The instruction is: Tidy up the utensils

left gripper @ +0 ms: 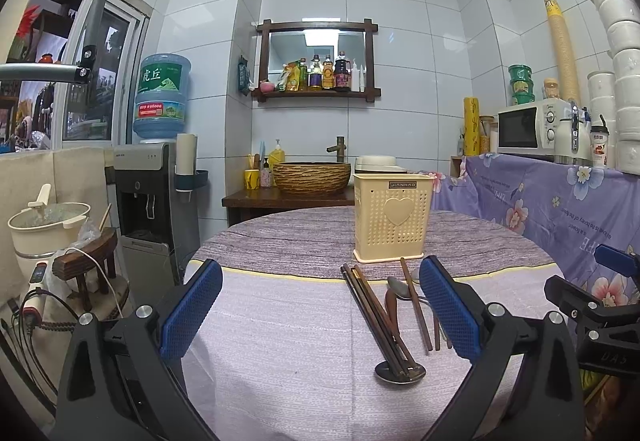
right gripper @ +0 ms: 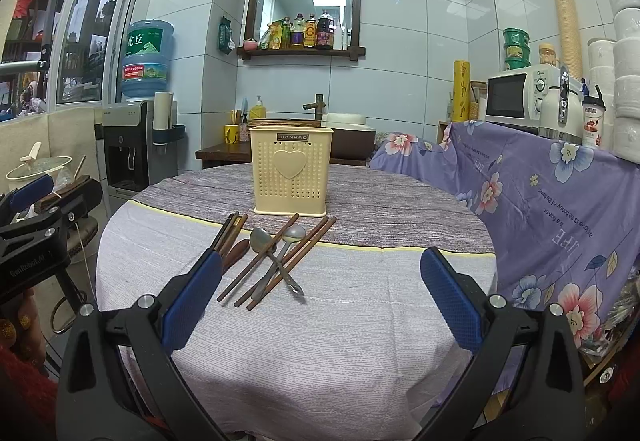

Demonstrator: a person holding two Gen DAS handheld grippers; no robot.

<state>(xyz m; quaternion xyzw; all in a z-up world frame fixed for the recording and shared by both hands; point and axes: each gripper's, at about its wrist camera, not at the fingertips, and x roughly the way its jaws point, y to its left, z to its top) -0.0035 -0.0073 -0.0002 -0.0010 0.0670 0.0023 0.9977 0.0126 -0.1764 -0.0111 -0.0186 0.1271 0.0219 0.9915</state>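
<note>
Jaws wide on both grippers, L (left gripper: pixel 320 301) & R (right gripper: pixel 320 281), utensils (right gripper: pixel 272 257) loose by holder (right gripper: pixel 291 171).

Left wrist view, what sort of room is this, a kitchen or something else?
Most likely a small home kitchen or dining corner: a water dispenser with its bottle, a microwave, and a shelf of sauce bottles on the tiled wall, behind a cloth-covered table with a utensil holder.

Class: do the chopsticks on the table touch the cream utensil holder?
Apart. In the right wrist view, tablecloth shows between the chopstick tips and the utensil holder base.
</note>
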